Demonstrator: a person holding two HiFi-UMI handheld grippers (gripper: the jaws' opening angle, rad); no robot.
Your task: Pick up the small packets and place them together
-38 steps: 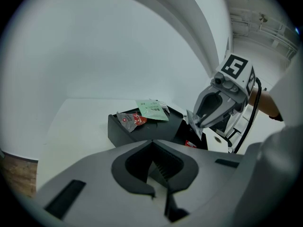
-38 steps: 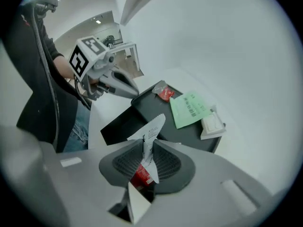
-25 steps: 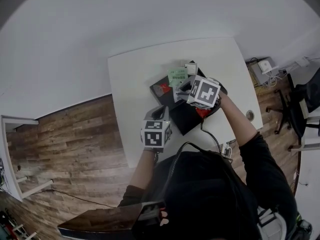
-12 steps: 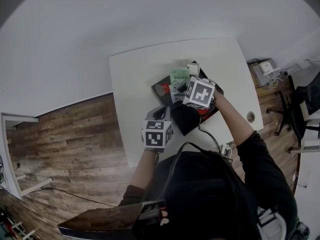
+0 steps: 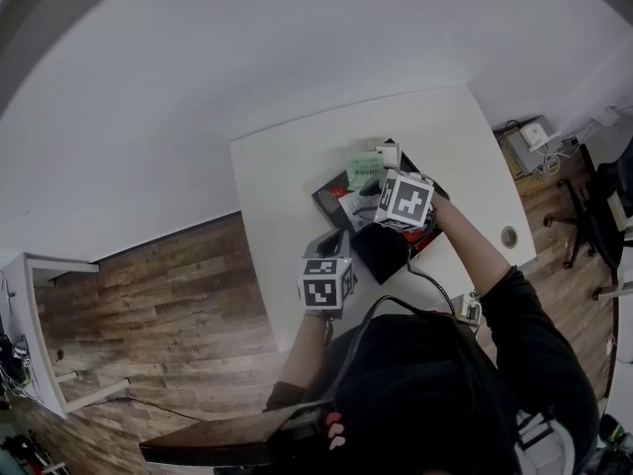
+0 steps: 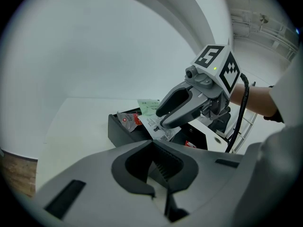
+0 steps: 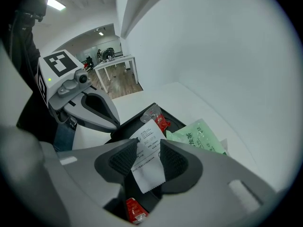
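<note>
Right gripper [image 7: 147, 159]: fingers just opening, white packet [image 7: 147, 143] between them above black tray [image 7: 173, 122]. Best withdrawn straight, sparing green packet [image 7: 199, 138] at 2 o'clock. Left gripper [image 6: 158, 167]: fingers together.

Main change: the right gripper [image 7: 147, 154] has just been opening its jaws. They were much closer together a moment ago and now stand clearly apart. The white packet [image 7: 148, 168] sits between the pads but doesn't look pinched any more, and its far end lies at 12 o'clock over the tray [image 5: 384, 253].

The right gripper also looks like it nudged a hair toward 9 o'clock over the tray, so it's a bit closer to the green packet [image 5: 364, 166] than a second back.

The head view swung too, so the whole desk [image 5: 287, 196] has slid toward 4 o'clock in the frame.
</note>
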